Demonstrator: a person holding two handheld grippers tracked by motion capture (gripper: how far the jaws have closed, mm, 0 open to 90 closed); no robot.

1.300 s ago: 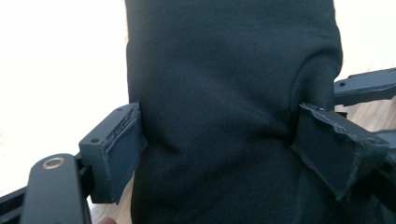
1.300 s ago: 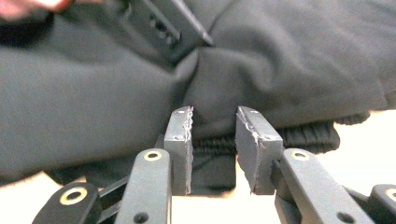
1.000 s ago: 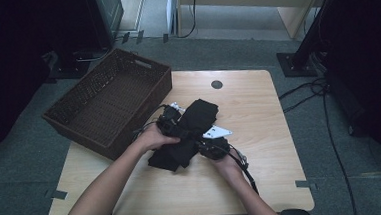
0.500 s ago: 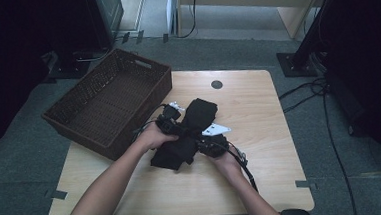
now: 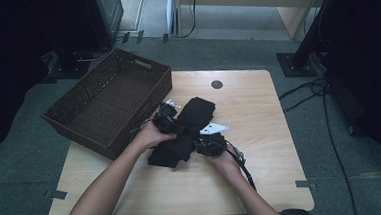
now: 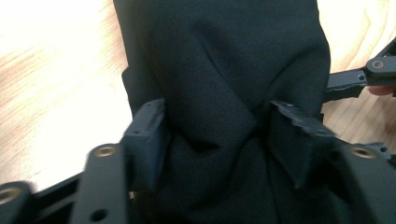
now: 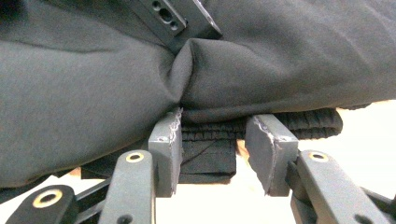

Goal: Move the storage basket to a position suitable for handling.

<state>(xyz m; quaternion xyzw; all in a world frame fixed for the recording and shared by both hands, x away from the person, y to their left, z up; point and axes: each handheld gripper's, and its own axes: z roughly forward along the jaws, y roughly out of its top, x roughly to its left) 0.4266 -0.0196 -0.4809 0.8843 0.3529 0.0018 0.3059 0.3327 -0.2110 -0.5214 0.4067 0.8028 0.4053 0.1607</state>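
High view: wicker basket sat at table's left far edge. Black garment lay mid-table, just right of basket. Left gripper jaws stood apart around bunched cloth fold, cloth between them. Right gripper jaws apart at ribbed hem, not clamped. Step looked like folding or gathering garment; next move likely called for closing jaws, then lifting toward basket.

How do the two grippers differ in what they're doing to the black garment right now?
The left gripper straddles a bunched fold of the black garment from above, cloth filling its gap; the right gripper meets the garment's ribbed edge from the side, jaws apart with a folded layer between. In the high view the left gripper sits nearer the wicker basket than the right. Both touch the same garment on the table.
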